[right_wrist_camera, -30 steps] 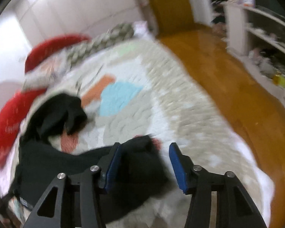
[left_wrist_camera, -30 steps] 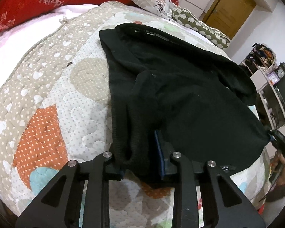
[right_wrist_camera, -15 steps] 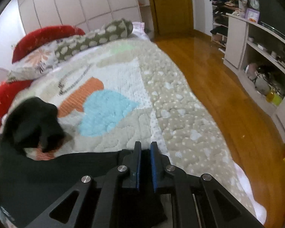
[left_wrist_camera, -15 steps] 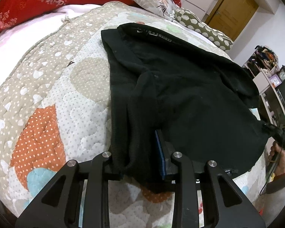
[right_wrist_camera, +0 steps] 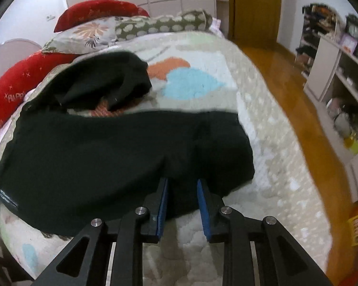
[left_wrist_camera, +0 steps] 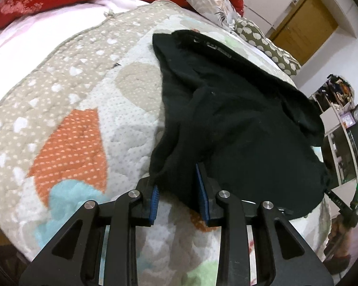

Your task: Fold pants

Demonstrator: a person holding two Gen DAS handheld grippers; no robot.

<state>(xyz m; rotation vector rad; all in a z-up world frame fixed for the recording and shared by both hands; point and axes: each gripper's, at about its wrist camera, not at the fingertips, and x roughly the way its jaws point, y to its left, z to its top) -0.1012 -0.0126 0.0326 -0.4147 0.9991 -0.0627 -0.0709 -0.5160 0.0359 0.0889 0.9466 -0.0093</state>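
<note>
Black pants point(left_wrist_camera: 238, 124) lie spread on a patterned quilt point(left_wrist_camera: 71, 109). In the left wrist view my left gripper point(left_wrist_camera: 177, 186) is open, its blue pads either side of a bunched fold at the pants' near edge. In the right wrist view the pants point(right_wrist_camera: 102, 147) stretch across the bed, with one part bunched up at the far left. My right gripper point(right_wrist_camera: 181, 190) is open, its pads straddling the near hem of the cloth. The fingertips are partly hidden under the fabric.
Red cushions point(right_wrist_camera: 16, 76) and patterned pillows point(right_wrist_camera: 140, 23) line the head of the bed. The bed edge drops to a wooden floor point(right_wrist_camera: 298, 109) on the right. White shelves point(right_wrist_camera: 341, 76) with clutter stand beyond, and a wooden door point(left_wrist_camera: 303, 33) is at the back.
Both grippers have opened: the right was clamped shut on the hem half a second ago, the left gripped the fold. The pants now rest on the quilt between the pads.
</note>
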